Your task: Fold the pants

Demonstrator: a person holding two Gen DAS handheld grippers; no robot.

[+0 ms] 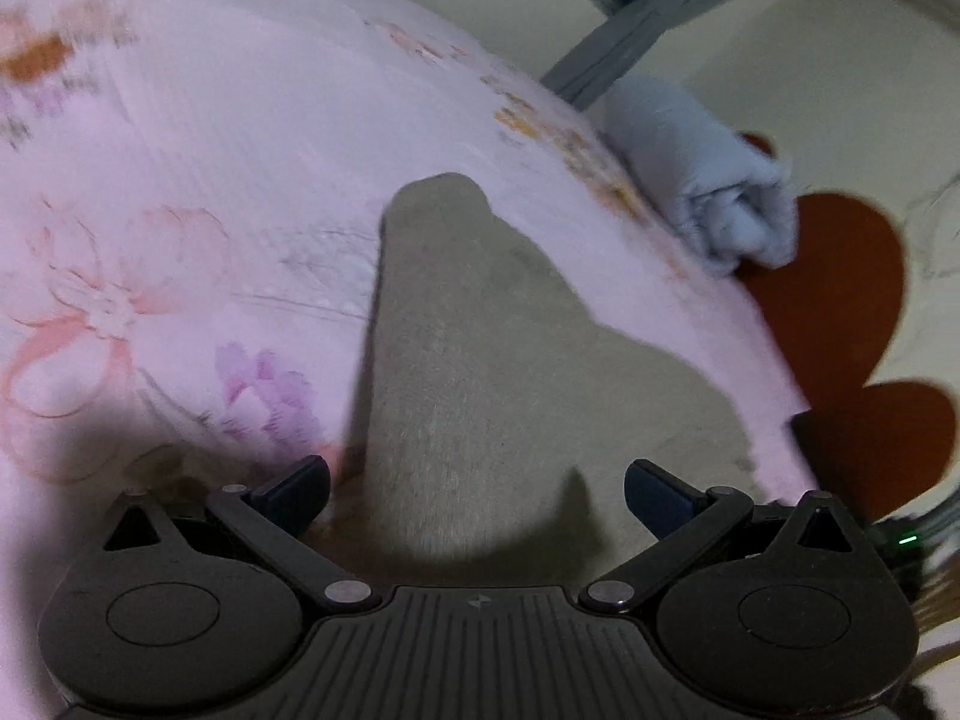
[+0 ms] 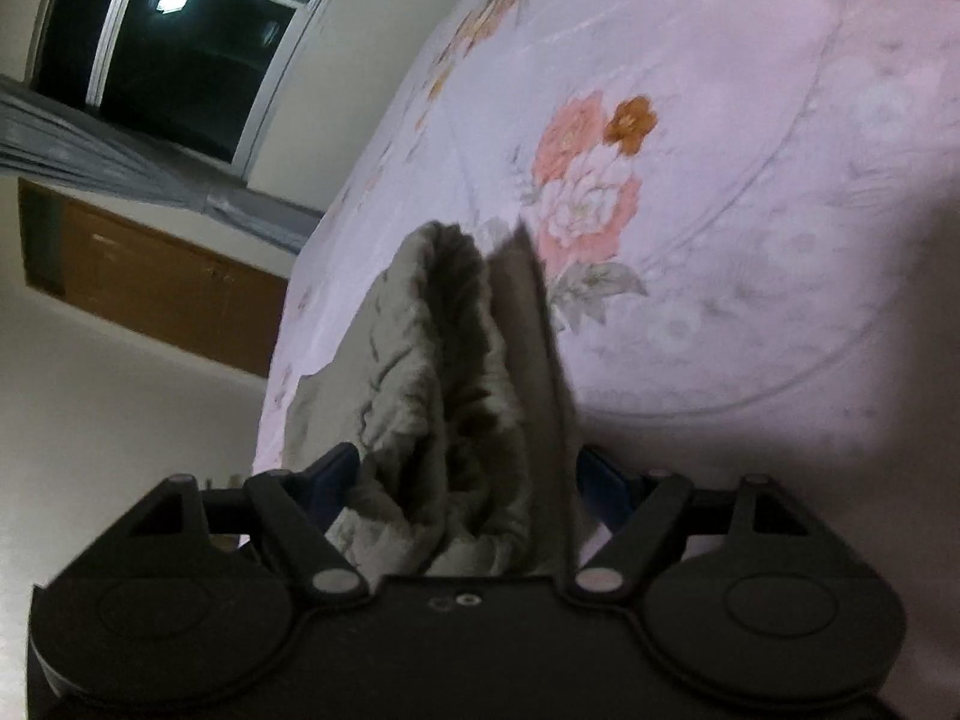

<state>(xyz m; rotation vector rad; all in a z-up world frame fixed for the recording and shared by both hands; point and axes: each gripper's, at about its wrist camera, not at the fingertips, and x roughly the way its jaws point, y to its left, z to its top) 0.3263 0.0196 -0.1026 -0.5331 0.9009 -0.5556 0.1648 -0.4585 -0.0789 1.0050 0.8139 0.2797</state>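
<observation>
My right gripper (image 2: pixel 465 480) pinches a bunched edge of the grey-beige knit pants (image 2: pixel 456 372) above the floral pink bedsheet (image 2: pixel 750 120). My left gripper (image 1: pixel 477 495) gapes wide, empty; I should clamp the flat leg before folding.

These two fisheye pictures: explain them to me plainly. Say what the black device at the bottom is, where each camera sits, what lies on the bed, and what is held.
No robot here: a person holds a pair of hand-held tongs in each hand, and a camera on each looks forward along its two fingers. The black shape at the bottom of each picture is that tool.

The left wrist view shows the left tongs open, above the grey-beige pants, which lie on a pink floral bedsheet. A rolled pale blue cloth sits at the bed's edge.

The right wrist view shows the right tongs with bunched pants fabric between their fingers; they appear to grip it. Behind are a dark window and a wooden cabinet.
</observation>
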